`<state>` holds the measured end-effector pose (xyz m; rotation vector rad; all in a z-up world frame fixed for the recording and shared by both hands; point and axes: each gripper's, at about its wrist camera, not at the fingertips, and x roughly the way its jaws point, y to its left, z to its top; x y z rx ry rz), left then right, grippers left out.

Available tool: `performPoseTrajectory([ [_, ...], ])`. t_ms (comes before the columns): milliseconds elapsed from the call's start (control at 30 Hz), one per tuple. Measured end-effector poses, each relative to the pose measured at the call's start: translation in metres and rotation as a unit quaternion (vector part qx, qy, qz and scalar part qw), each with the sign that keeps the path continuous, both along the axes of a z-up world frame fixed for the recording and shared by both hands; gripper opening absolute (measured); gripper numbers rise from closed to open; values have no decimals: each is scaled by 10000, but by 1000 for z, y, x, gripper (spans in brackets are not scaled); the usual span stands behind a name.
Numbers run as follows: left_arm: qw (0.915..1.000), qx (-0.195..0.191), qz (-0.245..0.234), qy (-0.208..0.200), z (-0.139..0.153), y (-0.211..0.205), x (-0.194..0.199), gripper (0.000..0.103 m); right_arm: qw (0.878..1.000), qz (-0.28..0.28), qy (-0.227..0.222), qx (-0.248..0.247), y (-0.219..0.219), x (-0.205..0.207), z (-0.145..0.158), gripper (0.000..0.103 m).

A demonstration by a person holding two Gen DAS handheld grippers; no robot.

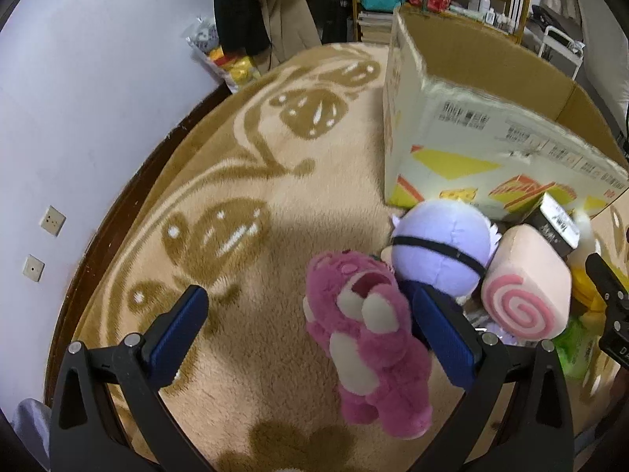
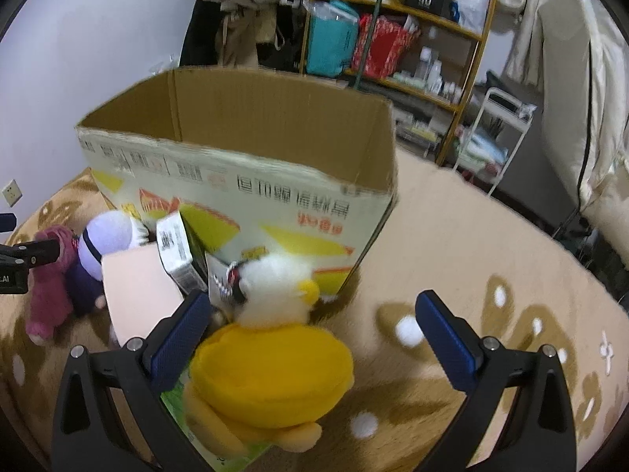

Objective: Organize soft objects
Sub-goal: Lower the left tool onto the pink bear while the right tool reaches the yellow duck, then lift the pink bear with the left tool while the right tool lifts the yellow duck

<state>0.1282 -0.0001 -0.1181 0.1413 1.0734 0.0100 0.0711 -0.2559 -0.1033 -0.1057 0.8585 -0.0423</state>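
A pink plush bear [image 1: 369, 334] lies on the beige rug between the wide-apart fingers of my left gripper [image 1: 310, 330], nearer the right finger; the gripper is open. Beside the bear sit a lavender plush doll [image 1: 440, 247] and a pink swirl-roll cushion [image 1: 526, 279]. In the right wrist view a white duck plush in a yellow hoodie [image 2: 271, 354] lies between the fingers of my right gripper [image 2: 314, 334], open, close to its left finger. An open cardboard box [image 2: 243, 181] stands behind the toys; the bear [image 2: 51, 279] and doll [image 2: 106, 236] show at far left.
A dark boxed item [image 2: 177, 251] and a green packet [image 1: 578, 346] lie among the toys. The patterned rug [image 1: 255, 196] spreads left of the box. Behind stand a wooden shelf [image 2: 412, 39], hanging clothes, a white cart [image 2: 499, 133] and a white wall [image 1: 78, 118].
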Motion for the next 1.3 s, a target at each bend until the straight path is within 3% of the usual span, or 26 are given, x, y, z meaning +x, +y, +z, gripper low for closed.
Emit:
performPoseTrajectory([
  [133,9998,-49,50,208,-8,2,3,102,9997,-21,215,-104,0,4,-13,103],
  [467,9956,-622,100,700,-23,8,6,91,9946,-101,707,756,-12,2,-22,93],
  [567,9923,-922,132,811,-25,10,6,80,9928,-105,798,892,-16,1,-24,92],
  [667,9912,-1067,32,789,-23,8,2,65,9899,-18,843,1138,-17,0,-25,75],
  [767,9930,-1027,-159,570,-14,1,-5,48,9890,23,834,1218,-17,-4,-22,66],
  [833,9956,-814,-272,377,-9,-5,-10,43,9894,20,765,1238,-19,-3,-17,63],
  [933,9956,-797,-353,344,-8,-8,-12,37,9912,-15,589,1182,-19,-7,-7,62],
  [1067,9946,-967,-269,280,-4,0,-13,34,9931,-39,405,1100,-17,-9,5,62],
  [1300,9922,-1042,-315,-604,27,5,-30,34,9946,-21,121,1030,-13,-18,18,60],
])
